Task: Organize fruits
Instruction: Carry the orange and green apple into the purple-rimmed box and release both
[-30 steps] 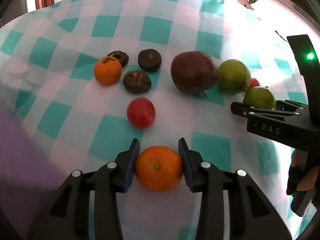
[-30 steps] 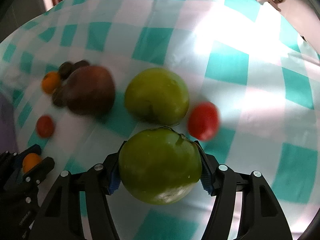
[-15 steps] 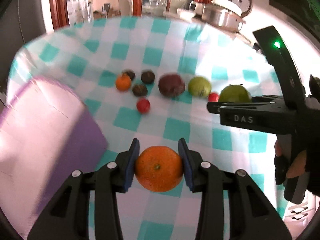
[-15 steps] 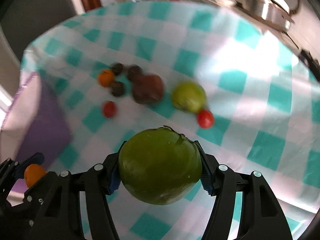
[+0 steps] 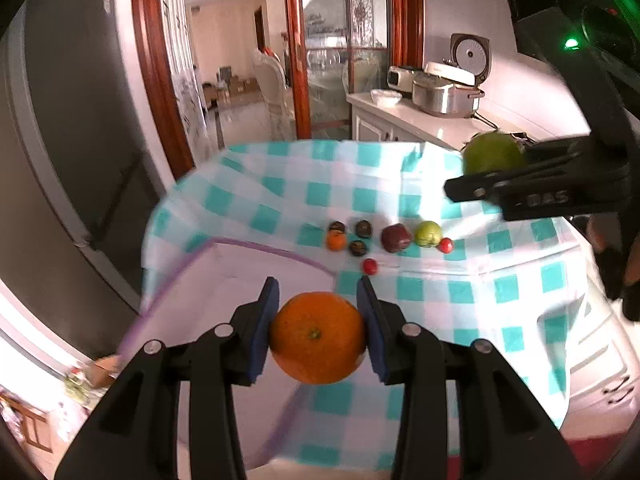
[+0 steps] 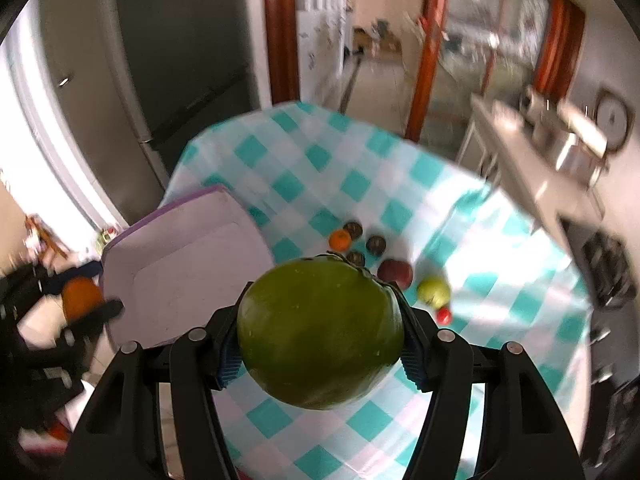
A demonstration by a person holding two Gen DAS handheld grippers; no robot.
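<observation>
Both claws loaded above the checked cloth; I read "DAS" on the right gripper.
Left gripper clamps a round, glossy orange tangerine; the right clamps a large, smooth green fruit.

Left tongs clamp orange above purple tray.
</observation>
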